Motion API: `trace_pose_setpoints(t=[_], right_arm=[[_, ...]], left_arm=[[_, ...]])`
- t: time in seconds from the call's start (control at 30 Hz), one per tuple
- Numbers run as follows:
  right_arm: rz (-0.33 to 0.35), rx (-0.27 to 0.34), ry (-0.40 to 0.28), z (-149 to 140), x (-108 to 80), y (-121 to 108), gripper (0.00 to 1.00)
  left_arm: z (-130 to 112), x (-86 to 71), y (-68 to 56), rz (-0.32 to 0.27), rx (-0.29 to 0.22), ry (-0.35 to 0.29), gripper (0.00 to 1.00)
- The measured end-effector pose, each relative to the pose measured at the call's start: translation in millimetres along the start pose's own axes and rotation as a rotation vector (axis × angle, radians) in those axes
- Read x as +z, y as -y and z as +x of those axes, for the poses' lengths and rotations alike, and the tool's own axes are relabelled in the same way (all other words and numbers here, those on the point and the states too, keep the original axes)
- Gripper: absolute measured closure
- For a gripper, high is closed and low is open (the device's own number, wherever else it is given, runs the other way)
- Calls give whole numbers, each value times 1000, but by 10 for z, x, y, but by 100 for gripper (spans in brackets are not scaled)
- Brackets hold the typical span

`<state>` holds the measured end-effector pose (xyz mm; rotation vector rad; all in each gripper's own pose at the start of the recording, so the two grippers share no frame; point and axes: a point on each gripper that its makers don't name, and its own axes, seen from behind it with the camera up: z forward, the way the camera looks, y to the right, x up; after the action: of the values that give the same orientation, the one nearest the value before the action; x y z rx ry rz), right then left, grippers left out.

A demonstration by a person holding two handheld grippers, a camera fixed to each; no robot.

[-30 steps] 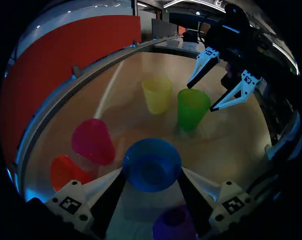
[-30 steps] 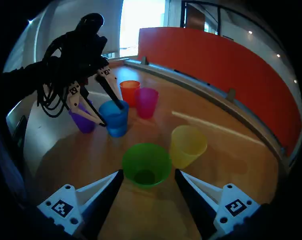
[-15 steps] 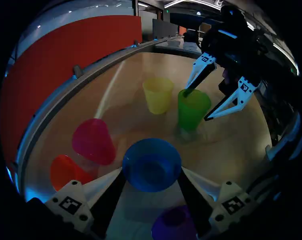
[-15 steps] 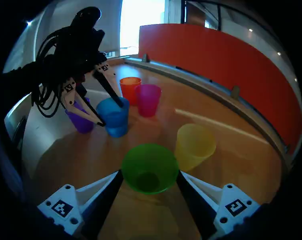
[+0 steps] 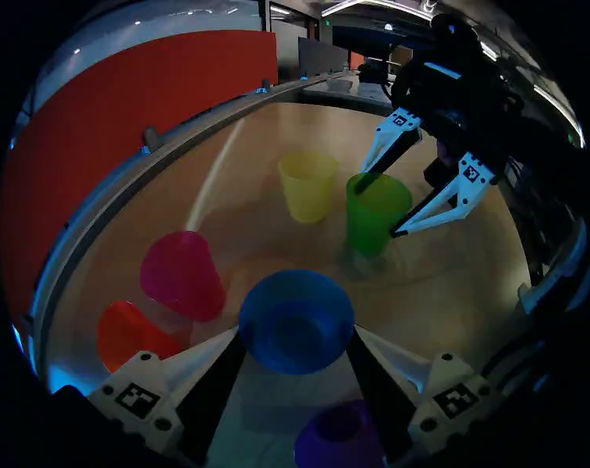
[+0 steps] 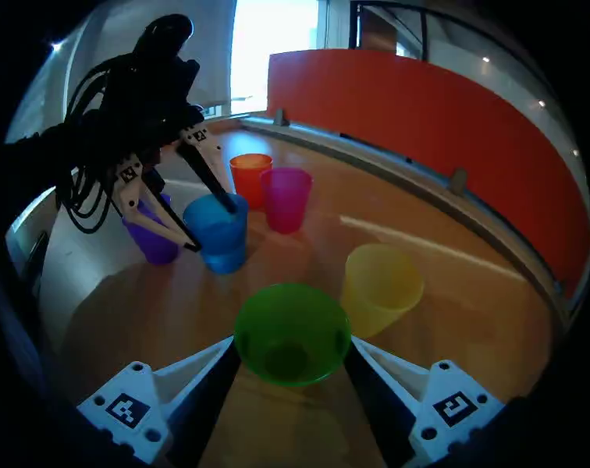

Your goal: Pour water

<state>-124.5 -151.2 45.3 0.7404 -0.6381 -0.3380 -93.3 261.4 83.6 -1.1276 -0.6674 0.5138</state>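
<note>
In the left gripper view, a purple cup sits nearest us. Just beyond it, the left gripper has its fingers spread wide, with a blue cup standing upright between them on a wooden table. Farther left we see an orange cup and a pink cup, then a yellow cup. In the right gripper view, the right gripper is spread the same way around a green cup. We count six cups, one of each colour, and two grippers. A red wall runs behind.
</note>
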Motion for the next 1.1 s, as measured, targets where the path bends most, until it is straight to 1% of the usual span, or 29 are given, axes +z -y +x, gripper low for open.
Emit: trace_pose_setpoints(t=[0.4, 0.67, 0.8, 1.1], right_arm=[[-4, 7, -23, 100, -86, -2, 10], [-13, 9, -28, 135, -177, 0, 10], [-21, 5, -42, 204, -235, -5, 10], [-22, 13, -86, 396, -367, 50, 10]], left_arm=[[-13, -46, -9, 0, -9, -6, 15], [95, -114, -11, 10, -5, -38, 15], [185, -189, -9, 17, -10, -64, 15], [383, -451, -31, 43, -38, -132, 15]])
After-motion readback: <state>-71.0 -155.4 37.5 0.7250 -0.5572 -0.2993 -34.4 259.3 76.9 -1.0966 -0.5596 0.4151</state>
